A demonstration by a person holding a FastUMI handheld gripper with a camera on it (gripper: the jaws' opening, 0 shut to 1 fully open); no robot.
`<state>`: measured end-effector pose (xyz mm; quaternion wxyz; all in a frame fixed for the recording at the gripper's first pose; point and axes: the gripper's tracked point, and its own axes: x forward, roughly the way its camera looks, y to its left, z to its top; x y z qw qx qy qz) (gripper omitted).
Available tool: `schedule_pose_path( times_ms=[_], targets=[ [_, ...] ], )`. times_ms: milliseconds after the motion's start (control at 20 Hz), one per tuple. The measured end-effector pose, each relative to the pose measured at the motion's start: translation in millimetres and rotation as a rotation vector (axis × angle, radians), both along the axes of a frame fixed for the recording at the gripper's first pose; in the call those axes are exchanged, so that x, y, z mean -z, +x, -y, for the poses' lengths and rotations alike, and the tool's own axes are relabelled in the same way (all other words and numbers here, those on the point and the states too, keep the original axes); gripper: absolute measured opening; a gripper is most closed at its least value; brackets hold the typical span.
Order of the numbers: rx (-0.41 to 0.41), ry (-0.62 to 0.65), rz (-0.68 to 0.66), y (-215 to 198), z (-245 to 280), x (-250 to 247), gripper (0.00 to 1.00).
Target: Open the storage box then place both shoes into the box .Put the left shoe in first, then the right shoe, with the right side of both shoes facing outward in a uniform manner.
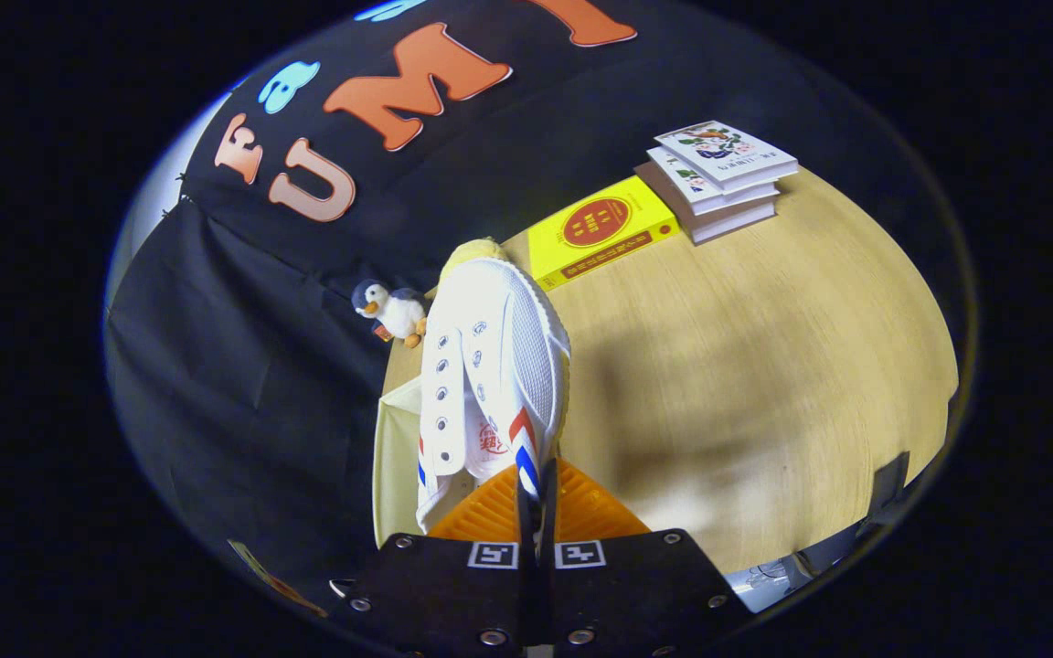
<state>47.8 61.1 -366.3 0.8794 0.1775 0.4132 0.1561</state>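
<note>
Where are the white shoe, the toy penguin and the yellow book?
white shoe (499, 366): gripper view, on its laced upper, held in the claw (534, 498).
toy penguin (393, 313): gripper view, on its white belly.
yellow book (601, 228): gripper view, on its front cover.

Claw (534, 484) clamped on white shoe (490, 366), above table (764, 366)

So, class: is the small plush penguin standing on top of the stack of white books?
No: the plush penguin stands by the black cloth wall, just left of the white shoe clamped in the gripper, far from the stacked books.
</note>
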Motion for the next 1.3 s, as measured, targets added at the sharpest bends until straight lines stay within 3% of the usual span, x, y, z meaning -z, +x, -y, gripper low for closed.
schedule_pose_path(
  times_ms=[450,850,900,950,1000,1050,1150,1250,1300],
  targets=[
    [-0.069,-0.159,-0.047,-21.7,-112.7,39.9,0.00],
    [0.010,-0.374,-0.134,-21.9,-104.0,102.3,0.05],
    [0.010,-0.349,-0.120,-19.8,-107.0,95.4,0.09],
    [0.019,-0.309,-0.098,-16.7,-114.8,86.4,0.25],
    [0.028,-0.281,-0.063,-12.2,-116.8,70.6,0.32],
    [0.032,-0.269,-0.016,-5.5,-117.0,51.9,0.45],
    [0.038,-0.249,0.066,3.6,-112.5,16.7,0.82],
    [0.045,-0.228,0.129,11.5,-103.3,-11.7,0.99],
    [0.049,-0.223,0.157,10.6,-96.9,-25.9,0.99]
  ],
)
